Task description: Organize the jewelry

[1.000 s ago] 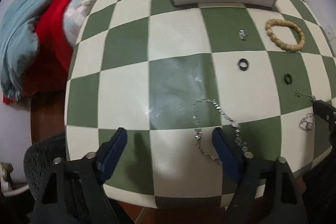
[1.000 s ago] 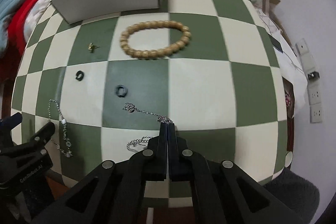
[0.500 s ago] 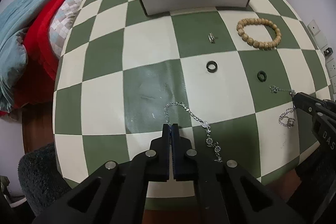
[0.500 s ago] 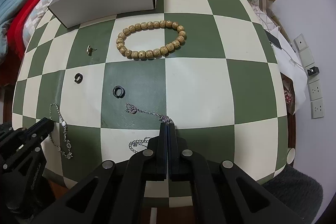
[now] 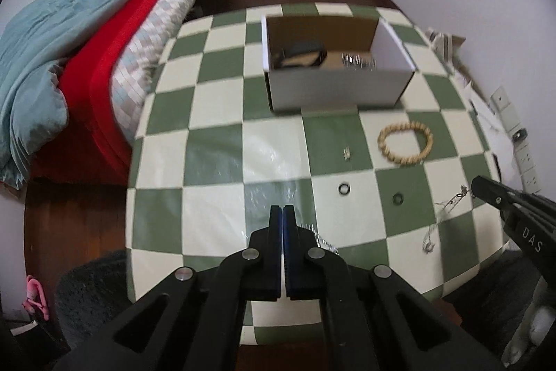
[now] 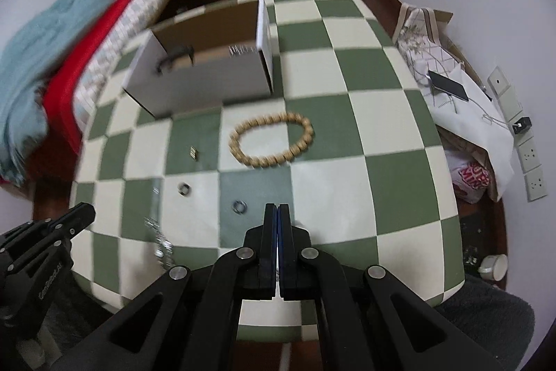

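Note:
My left gripper (image 5: 282, 209) is shut on a silver chain (image 5: 321, 240) and holds it above the checked table (image 5: 215, 159); the chain hangs below it in the right wrist view (image 6: 161, 240). My right gripper (image 6: 277, 207) is shut on a second silver chain (image 5: 451, 199), lifted off the table, with its tail dangling (image 5: 429, 240). A wooden bead bracelet (image 6: 271, 139), two black rings (image 6: 184, 189) (image 6: 239, 207) and a small earring (image 6: 193, 152) lie on the table. A white cardboard box (image 5: 333, 86) stands at the back with dark and silver items inside.
A bed with red and blue bedding (image 5: 69, 51) lies left of the table. A bag with a phone (image 6: 448, 84) and wall sockets (image 6: 531, 159) are at the right. A dark stool (image 6: 486, 312) stands at the near right.
My left gripper closed on the silver chain and lifted it. Both grippers have risen and pulled back, each raising its chain off the table.

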The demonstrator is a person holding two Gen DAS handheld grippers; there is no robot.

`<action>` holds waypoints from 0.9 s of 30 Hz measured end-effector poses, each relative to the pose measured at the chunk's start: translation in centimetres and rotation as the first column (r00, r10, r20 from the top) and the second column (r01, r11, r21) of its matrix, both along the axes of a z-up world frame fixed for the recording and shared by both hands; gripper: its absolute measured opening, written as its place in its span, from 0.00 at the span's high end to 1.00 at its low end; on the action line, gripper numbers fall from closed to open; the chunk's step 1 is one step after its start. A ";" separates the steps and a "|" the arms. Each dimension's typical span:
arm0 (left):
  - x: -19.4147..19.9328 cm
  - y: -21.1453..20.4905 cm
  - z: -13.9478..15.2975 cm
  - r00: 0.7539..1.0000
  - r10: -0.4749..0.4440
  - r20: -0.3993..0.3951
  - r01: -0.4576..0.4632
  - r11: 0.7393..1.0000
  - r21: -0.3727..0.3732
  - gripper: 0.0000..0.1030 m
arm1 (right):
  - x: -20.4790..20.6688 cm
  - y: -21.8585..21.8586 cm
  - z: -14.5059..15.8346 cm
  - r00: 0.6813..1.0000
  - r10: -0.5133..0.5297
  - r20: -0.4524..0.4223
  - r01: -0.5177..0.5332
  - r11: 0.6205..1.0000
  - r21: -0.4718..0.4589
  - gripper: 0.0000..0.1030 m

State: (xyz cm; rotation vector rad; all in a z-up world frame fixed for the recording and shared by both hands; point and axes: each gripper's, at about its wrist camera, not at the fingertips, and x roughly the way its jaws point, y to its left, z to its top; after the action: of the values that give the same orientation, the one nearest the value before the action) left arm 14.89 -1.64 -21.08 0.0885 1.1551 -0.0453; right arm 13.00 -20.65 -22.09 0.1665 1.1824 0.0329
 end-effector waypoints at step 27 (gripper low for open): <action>-1.5 -4.0 -9.5 0.976 -0.084 -0.199 0.079 0.996 -0.034 0.93 | 0.7 -2.5 -1.4 0.994 -0.031 -0.109 0.047 0.988 0.150 0.99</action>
State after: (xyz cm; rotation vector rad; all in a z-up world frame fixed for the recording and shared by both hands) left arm 13.35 -5.61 -30.59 0.1097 1.3516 -0.1445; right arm 13.69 -23.15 -23.44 0.3292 1.2827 0.0807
